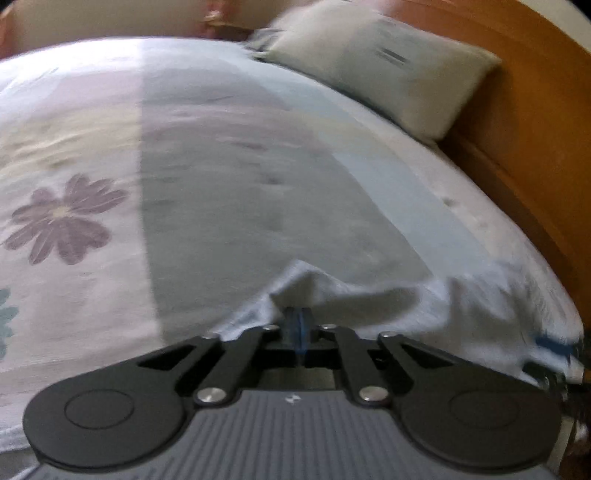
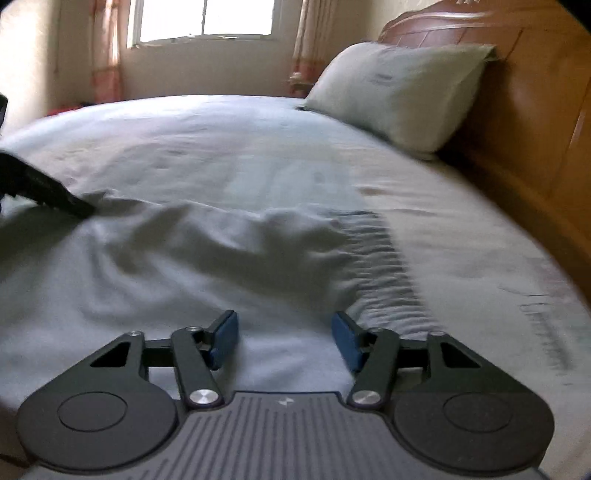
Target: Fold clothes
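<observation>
A pale grey-white garment (image 2: 192, 254) lies rumpled on the bed; its ribbed hem (image 2: 384, 258) shows at the right. My left gripper (image 1: 298, 325) is shut on a bunched edge of the garment (image 1: 369, 295) and holds it near the bed's near side. The left gripper also shows in the right wrist view (image 2: 74, 205) as a dark tip at the garment's left edge. My right gripper (image 2: 284, 338) is open, its blue pads (image 2: 226, 338) spread just above the garment's near part, holding nothing.
The bed has a floral sheet (image 1: 66, 218). A pale pillow (image 2: 399, 92) leans on the wooden headboard (image 2: 546, 122) at the right. A window (image 2: 203, 22) with curtains is on the far wall.
</observation>
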### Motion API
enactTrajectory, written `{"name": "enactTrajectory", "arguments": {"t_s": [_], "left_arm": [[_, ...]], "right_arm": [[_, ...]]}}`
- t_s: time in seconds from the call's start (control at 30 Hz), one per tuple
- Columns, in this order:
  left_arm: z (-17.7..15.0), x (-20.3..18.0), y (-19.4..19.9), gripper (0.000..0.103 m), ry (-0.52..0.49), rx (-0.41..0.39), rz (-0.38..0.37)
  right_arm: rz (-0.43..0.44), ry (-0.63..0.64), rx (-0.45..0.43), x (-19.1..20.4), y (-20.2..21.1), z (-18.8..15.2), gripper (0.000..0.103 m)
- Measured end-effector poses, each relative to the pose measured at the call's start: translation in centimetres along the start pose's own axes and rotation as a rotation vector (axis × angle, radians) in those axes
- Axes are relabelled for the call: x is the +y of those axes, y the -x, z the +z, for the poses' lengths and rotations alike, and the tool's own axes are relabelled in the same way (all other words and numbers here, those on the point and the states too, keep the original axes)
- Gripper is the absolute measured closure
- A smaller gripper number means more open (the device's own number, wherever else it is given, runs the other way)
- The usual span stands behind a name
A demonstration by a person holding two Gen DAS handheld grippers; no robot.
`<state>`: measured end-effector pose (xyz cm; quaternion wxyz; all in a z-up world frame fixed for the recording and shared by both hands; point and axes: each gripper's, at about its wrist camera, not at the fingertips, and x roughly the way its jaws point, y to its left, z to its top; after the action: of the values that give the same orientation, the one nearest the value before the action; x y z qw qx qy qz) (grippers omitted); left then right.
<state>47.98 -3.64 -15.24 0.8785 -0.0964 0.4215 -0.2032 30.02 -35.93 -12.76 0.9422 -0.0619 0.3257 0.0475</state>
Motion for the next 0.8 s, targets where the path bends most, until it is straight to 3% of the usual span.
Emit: {"name": "enactTrajectory", "arguments": {"t_s": [0.03, 0.2, 0.27, 0.33, 0.43, 0.53, 0.6, 0.63, 0.7, 0.8], "left_arm": [[0.2, 0.3, 0.1, 0.099, 0.02, -0.003, 0.002], [-0.4, -4.5, 1.7, 0.09, -0.172, -0.033, -0.075], [-0.6, -5.6, 0.7, 0.09, -0.212, -0.009, -0.063], [-0.7, -5.0, -0.4, 0.09, -0.177, 0.014, -0.04], [-0.1, -2.8, -1.4, 0.091, -0.073, -0.028, 0.006], [1.0, -1.4, -1.6, 0.094, 0.003, -0.035, 0.033], [0.8, -1.9, -0.7, 0.094, -0.01, -0.03, 0.052], [0.7, -2.3, -0.2, 0.092, -0.019, -0.015, 0.042], [-0.4, -3.6, 1.4, 0.083, -0.067, 0.003, 0.021], [-2.9, -6.1, 4.4, 0.074, -0.173, 0.018, -0.013]], "right_arm": [[0.006, 0.0, -0.003, -0.1, 0.4, 0.1, 0.046], [0.023, 0.067, -0.069, 1.2, 0.5, 2.2, 0.037], [0.043, 0.109, -0.084, 2.3, -0.8, 3.8, 0.037], [0.062, 0.14, -0.085, 3.1, -2.8, 5.2, 0.037], [0.082, 0.097, -0.044, 2.0, -5.5, 5.6, 0.038], [0.076, 0.009, 0.006, -0.3, -7.0, 5.1, 0.049], [0.074, -0.018, 0.006, -0.9, -5.3, 5.2, 0.05], [0.066, -0.02, -0.005, -0.8, -4.0, 5.2, 0.039], [0.076, -0.001, -0.032, -0.3, -1.3, 5.0, 0.03], [0.137, 0.029, -0.031, 0.7, 1.7, 3.5, 0.027]]}}
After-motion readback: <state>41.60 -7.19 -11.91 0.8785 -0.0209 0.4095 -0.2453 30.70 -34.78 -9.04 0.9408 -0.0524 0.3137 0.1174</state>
